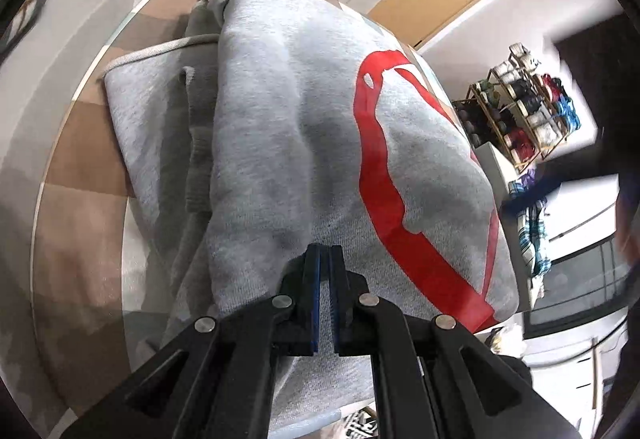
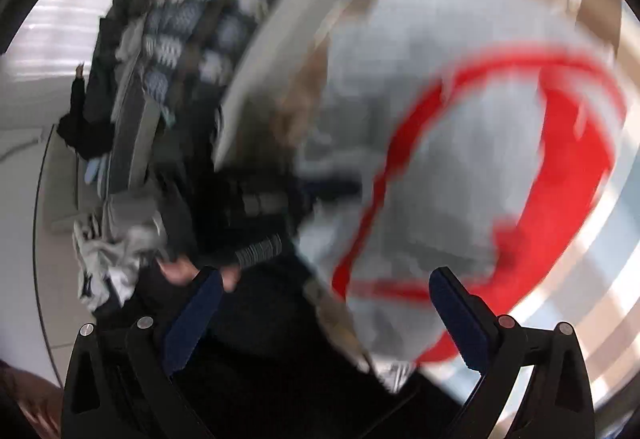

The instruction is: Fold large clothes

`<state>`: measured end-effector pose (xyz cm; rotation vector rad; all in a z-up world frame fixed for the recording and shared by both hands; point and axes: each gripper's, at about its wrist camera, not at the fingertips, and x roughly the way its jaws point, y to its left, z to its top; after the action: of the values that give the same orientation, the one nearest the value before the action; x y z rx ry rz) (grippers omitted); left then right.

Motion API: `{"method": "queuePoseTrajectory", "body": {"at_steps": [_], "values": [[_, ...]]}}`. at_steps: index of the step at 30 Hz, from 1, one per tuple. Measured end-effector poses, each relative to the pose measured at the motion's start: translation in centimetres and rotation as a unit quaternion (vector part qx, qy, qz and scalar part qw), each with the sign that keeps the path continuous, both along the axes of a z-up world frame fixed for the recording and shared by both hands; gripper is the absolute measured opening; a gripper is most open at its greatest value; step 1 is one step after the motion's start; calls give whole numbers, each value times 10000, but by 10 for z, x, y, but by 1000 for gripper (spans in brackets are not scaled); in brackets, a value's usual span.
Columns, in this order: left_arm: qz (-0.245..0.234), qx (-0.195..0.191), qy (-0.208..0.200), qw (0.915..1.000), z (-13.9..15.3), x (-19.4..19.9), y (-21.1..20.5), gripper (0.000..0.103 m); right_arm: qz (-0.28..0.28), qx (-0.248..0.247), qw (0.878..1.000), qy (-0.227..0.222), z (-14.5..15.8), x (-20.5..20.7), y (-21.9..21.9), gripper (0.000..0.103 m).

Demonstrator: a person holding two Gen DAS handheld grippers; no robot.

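Folded sweatshirt (image 1: 304, 143) on the checked table (image 1: 84, 143), shelf rack (image 1: 524, 111) to its right, beyond the table's edge

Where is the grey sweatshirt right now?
In the left wrist view, the grey sweatshirt lies folded on the checked table, just ahead of the shut left tool.

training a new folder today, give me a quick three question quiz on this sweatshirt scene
1. True or false: the left gripper has its jaws wide apart.
2. What colour is the print on the grey sweatshirt? A blue, B red, C green
3. Fill in: the right gripper has its jaws ____.

Key:
1. False; they are shut at the sweatshirt's near edge, though a pinch on cloth cannot be confirmed.
2. B
3. Open, nothing between them.
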<state>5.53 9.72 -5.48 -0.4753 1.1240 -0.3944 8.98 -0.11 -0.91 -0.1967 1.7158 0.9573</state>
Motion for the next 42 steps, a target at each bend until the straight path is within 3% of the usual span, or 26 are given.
{"method": "queuePoseTrajectory", "body": {"at_steps": [3, 10, 16, 19, 22, 26, 28, 31, 33, 37, 42], "values": [[64, -61, 99, 9999, -3, -1, 6, 2, -137, -250, 9996, 68, -27, -6, -8, 103], [119, 46, 140, 9998, 0, 0, 5, 2, -347, -202, 9992, 13, -37, -3, 7, 103], [114, 98, 133, 9998, -1, 1, -2, 2, -258, -429, 9977, -449, -56, -11, 29, 103], [83, 34, 114, 9999, -3, 0, -3, 2, -389, -393, 9961, -693, -53, -17, 30, 103], [-44, 20, 34, 10000, -2, -3, -6, 2, -154, -389, 9959, -801, -36, -23, 22, 103], [-119, 80, -15, 9999, -1, -5, -7, 2, -474, 205, 9977, -430, -2, -24, -8, 103], [-62, 13, 30, 10000, -1, -5, -7, 2, -434, 85, 9989, -183, -8, -28, -16, 103], [-7, -29, 66, 10000, -3, -5, -6, 2, -515, -817, 9953, -54, -51, -32, -26, 103], [-93, -26, 37, 9999, -3, -6, -7, 2, -763, -1132, 9906, -48, -77, -27, -33, 103], [-214, 207, -81, 9995, -1, -6, -12, 2, -833, -1266, 9883, -186, -79, -24, -31, 103], [-168, 104, -13, 9998, 0, -5, -9, 2, -637, -969, 9929, -281, -64, -31, -34, 103]]}}
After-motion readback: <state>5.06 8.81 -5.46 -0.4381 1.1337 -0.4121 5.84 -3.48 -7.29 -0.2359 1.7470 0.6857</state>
